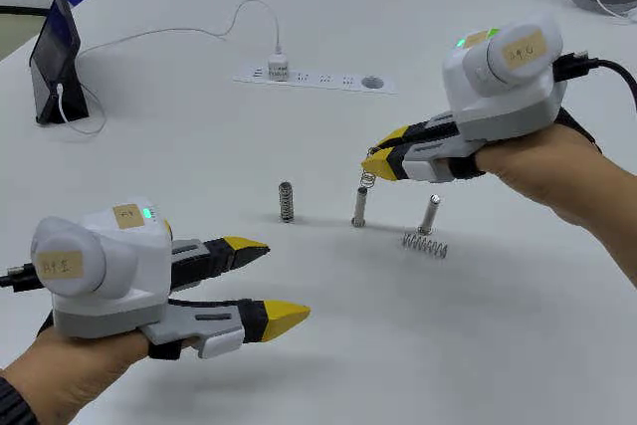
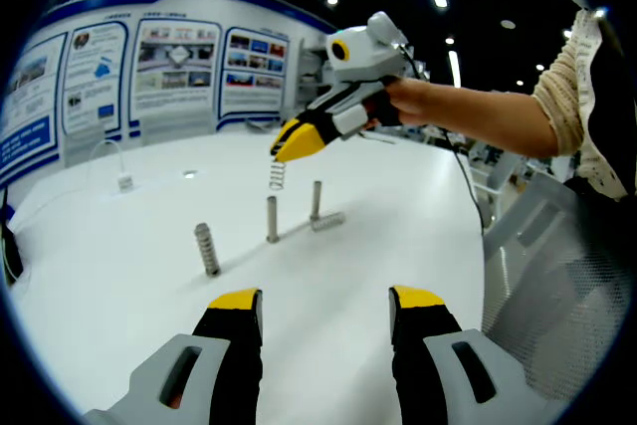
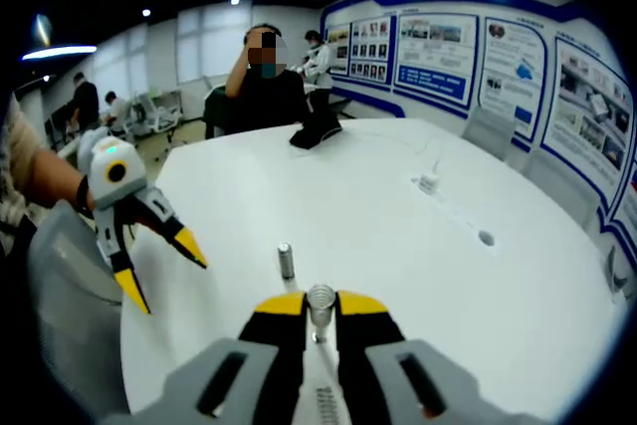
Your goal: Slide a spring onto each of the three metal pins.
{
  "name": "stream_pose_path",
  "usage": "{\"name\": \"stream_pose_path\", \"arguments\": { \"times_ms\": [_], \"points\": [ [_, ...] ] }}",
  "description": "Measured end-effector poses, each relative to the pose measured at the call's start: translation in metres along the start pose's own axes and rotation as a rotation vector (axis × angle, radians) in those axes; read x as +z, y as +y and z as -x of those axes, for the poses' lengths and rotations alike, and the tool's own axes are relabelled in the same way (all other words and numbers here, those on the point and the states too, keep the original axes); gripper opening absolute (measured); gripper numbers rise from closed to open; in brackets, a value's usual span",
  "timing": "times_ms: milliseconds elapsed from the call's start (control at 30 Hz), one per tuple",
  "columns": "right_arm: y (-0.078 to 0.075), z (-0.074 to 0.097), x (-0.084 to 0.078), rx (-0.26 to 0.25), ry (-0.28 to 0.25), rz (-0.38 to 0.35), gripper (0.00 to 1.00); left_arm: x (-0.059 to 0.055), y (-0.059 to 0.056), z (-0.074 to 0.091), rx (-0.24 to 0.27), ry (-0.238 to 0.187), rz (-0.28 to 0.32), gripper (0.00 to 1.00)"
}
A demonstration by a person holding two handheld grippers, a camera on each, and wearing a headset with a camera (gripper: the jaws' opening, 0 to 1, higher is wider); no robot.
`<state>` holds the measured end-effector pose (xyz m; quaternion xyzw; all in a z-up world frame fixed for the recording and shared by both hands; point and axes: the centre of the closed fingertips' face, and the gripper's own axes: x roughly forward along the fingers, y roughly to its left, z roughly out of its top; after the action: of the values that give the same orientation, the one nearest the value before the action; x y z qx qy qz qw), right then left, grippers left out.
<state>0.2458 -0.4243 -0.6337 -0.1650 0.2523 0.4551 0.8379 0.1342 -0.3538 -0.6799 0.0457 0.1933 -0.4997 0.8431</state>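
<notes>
Spring one (image 1: 367,180) hangs pinched between the yellow tips of my right gripper (image 1: 374,168). My jaws are nearly closed on its upper coils, and its lower end is just above the top of the middle pin (image 1: 359,206). Spring two (image 1: 287,202) already stands coiled around the left pin (image 2: 202,230). Spring three (image 1: 425,244) lies flat on the tabletop (image 1: 199,146), just beside the foot of the right pin (image 1: 429,214). All three pins stand upright near the middle of the tabletop. My left gripper (image 1: 284,281) hovers toward the near edge, jaws spread wide, gripping nothing.
</notes>
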Motion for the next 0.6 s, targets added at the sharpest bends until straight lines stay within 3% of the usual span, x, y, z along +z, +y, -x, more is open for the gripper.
{"name": "stream_pose_path", "arguments": {
  "times_ms": [600],
  "points": [
    [-0.0026, -0.0105, -0.0094, 0.015, 0.024, -0.020, 0.12, -0.0023, 0.0020, 0.0023, 0.019, 0.005, 0.008, 0.51]
  ]
}}
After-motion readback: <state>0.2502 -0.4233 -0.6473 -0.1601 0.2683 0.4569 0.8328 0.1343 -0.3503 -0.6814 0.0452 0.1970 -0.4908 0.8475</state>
